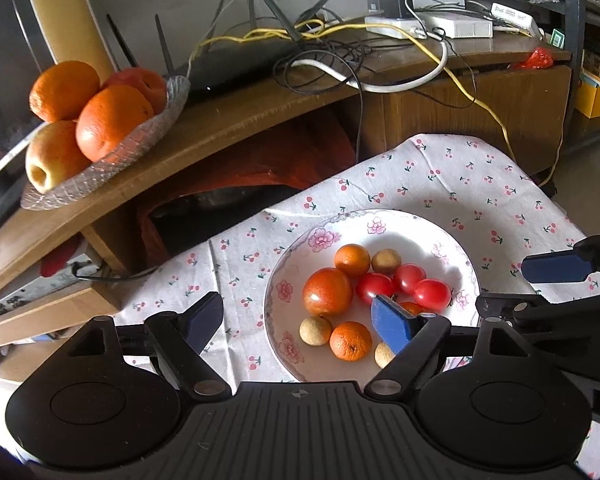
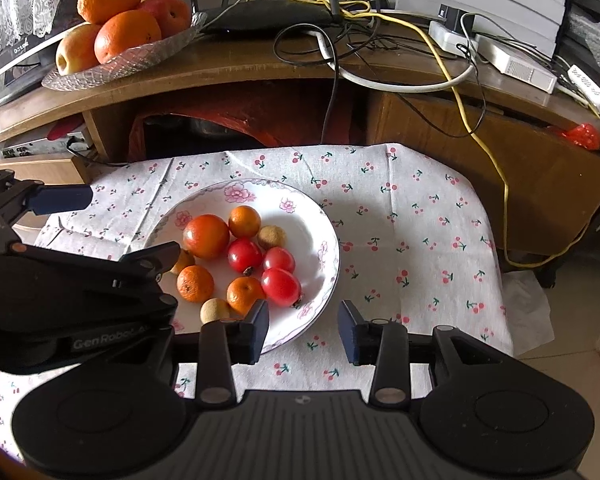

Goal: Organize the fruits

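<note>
Left wrist view showed the left gripper (image 1: 302, 320) with its fingers spread wide and nothing between them, the right-hand blue pad (image 1: 392, 322) lying over the near part of the floral plate (image 1: 452, 240) and the left-hand pad over the cherry-print cloth (image 1: 236, 248) outside the rim. Between the pads, at about 12 o'clock and slightly right, lay the large red-orange fruit (image 1: 327, 292); a small mandarin (image 1: 350, 341) and a pale longan (image 1: 315, 330) sat nearer still, just left of the right-hand pad. All these fruits were roundish, so no long axis constrained the approach. The cherry tomatoes (image 1: 410, 286) clustered at roughly 1 o'clock, beyond that pad.

Right wrist view showed the right gripper (image 2: 303, 330), its fingers likewise parted and empty, with the left-hand pad over the plate's near rim and the right-hand pad over bare cloth. The fruit pile lay at about 11 o'clock from it, the closest piece being an oval cherry tomato (image 2: 281, 287) just beyond the left-hand pad.

Judged from both views, the left gripper stood nearer to the pile and already straddled part of it. The glass dish of oranges and apples (image 1: 100, 164) rested well apart on the wooden cabinet (image 1: 228, 120), at 10 o'clock.
</note>
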